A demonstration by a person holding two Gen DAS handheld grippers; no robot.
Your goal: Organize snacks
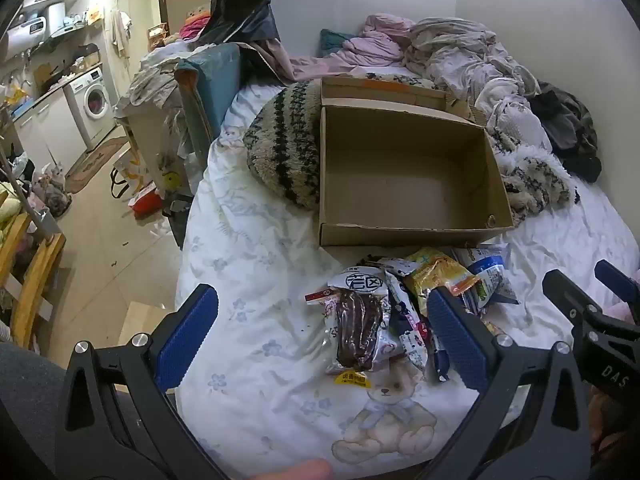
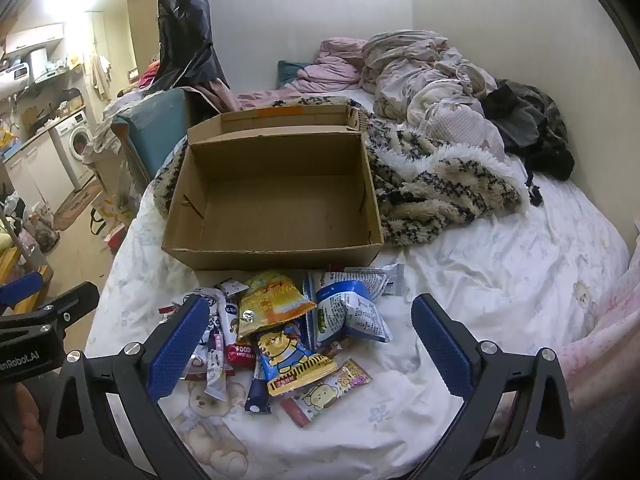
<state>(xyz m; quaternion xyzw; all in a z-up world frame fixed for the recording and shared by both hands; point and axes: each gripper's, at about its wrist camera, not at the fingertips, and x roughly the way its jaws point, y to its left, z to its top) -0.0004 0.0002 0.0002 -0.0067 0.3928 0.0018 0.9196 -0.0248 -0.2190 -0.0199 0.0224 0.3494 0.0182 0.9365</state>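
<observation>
Bedsheet point(image 2: 460, 280) (teddy print) holds cardboard box point(image 2: 272, 248), snack pile point(image 2: 288, 332); both jaws apart.

My finger pads point(image 2: 178, 350) are blue, rough-textured rubbery stuff on matt black plastic arms with shiny metal screws. The box point(image 2: 272, 248) mid-frame is plain matt cardboard (edges a bit frayed). Snack packets point(image 2: 288, 344) below it are glossy crinkly plastic film. Bedsheet point(image 2: 480, 280) is soft wrinkled cloth; the blanket point(image 2: 440, 192) at right looks fuzzy.
</observation>
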